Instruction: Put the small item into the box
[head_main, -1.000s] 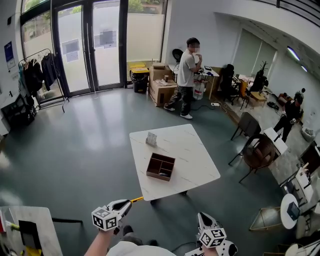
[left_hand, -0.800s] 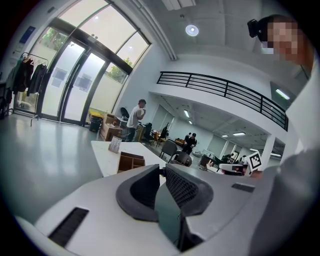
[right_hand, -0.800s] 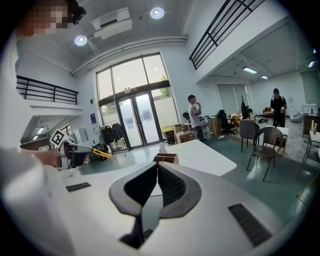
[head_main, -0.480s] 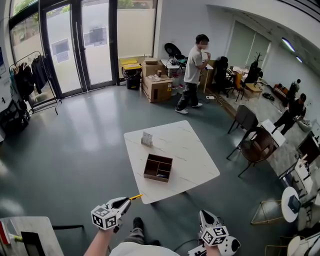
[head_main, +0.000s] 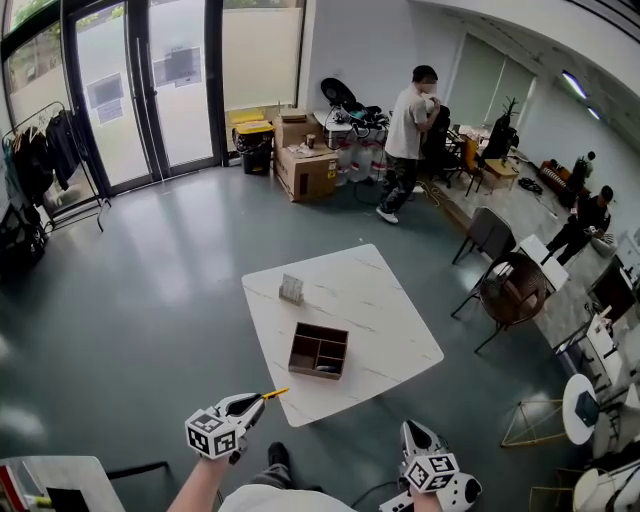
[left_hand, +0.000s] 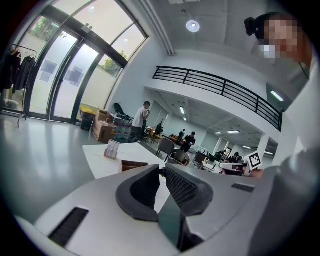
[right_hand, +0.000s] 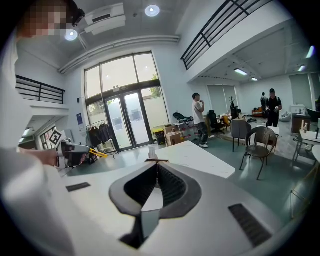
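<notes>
A brown box (head_main: 319, 351) with compartments sits on the white square table (head_main: 380, 310), near its front edge. My left gripper (head_main: 258, 402) hangs low at the left, short of the table, shut on a thin yellow item (head_main: 275, 394) that pokes out past its tips. The right gripper view shows that yellow item (right_hand: 98, 153) too. In the left gripper view the jaws (left_hand: 161, 169) nearly meet and the box (left_hand: 131, 163) lies beyond them. My right gripper (head_main: 410, 430) is at the bottom right, shut and empty (right_hand: 157, 163).
A small card stand (head_main: 291, 290) is on the table's far left part. Chairs (head_main: 510, 300) stand to the table's right. A person (head_main: 408, 130) stands at the back near cardboard boxes (head_main: 305, 170). A clothes rack (head_main: 30, 160) is far left.
The head view has shifted, so the table sits slightly lower and more central. The person at the back has walked to the right. Both grippers keep their places and their jaws.
</notes>
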